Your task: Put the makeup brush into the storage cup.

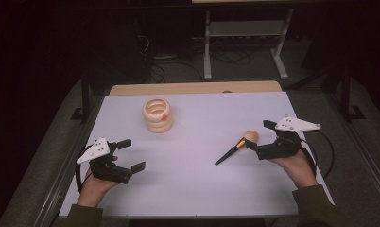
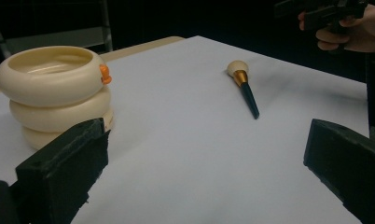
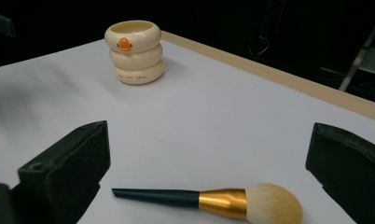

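— Why are the right tongs sitting so low by the worktop's right edge?

— I'd say they are lined up on the makeup brush. The right gripper view looks straight down on it: the brush lies flat between the two black jaws, which stand wide apart and touch nothing. The spread looks chosen so the jaws can come down on either side of the handle.

— And the left tongs?

— Also spread wide and empty, held near the front-left corner, well apart from the brush. They point across the worktop toward the cream holder, which stands upright near the back edge, left of the middle. My guess is they wait there to steady it if needed.

— Where exactly does the brush lie?

— Right of the middle, just beside the right tongs, its head toward the right edge and its handle tip slanting toward the front.

— What does it look like?

— A slim dark handle, a gold ferrule, and a rounded, pale tan bristle head. The holder resembles three stacked rings, open on top, with a small orange knob on the upper ring.
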`<control>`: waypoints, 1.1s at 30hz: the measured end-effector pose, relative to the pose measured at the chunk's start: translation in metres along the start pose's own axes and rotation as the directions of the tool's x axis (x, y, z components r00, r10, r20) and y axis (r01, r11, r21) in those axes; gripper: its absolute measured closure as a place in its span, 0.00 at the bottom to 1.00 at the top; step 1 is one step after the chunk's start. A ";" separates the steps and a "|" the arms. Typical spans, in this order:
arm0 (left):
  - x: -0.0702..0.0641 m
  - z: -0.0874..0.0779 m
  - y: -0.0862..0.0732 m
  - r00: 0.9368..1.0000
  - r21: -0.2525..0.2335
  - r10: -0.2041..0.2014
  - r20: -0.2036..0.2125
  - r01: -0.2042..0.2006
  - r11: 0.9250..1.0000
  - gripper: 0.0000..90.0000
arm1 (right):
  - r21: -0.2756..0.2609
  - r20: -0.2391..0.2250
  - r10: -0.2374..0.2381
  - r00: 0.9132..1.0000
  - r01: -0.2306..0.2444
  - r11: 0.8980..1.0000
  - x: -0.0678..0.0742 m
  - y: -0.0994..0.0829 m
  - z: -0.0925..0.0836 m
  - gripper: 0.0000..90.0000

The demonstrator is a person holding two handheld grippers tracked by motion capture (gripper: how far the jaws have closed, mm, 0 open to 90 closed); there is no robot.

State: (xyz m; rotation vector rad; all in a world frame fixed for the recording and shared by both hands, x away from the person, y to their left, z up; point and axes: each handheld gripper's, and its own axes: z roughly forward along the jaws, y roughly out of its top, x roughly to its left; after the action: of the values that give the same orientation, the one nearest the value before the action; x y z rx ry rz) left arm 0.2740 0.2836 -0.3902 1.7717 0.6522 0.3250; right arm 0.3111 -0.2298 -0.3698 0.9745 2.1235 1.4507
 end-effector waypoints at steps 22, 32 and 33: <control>0.001 0.000 0.000 1.000 -0.004 -0.005 0.019 0.005 1.000 0.00 | 0.032 -0.037 -0.006 0.999 0.007 0.999 -0.005 0.013 0.021 0.00; 0.001 0.002 -0.001 0.999 0.000 -0.014 0.028 0.014 1.000 0.00 | 0.023 -0.040 0.009 0.999 -0.008 1.000 -0.013 0.019 0.026 0.00; 0.001 0.002 -0.001 0.999 0.000 -0.013 0.029 0.013 1.000 0.00 | 0.022 -0.039 0.007 0.999 -0.007 1.000 -0.014 0.019 0.027 0.00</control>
State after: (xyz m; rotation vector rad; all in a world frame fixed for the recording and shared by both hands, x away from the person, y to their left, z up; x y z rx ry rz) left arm 0.2758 0.2829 -0.3918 1.7683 0.6432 0.2897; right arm 0.3440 -0.2181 -0.3634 0.9701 2.1699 1.4645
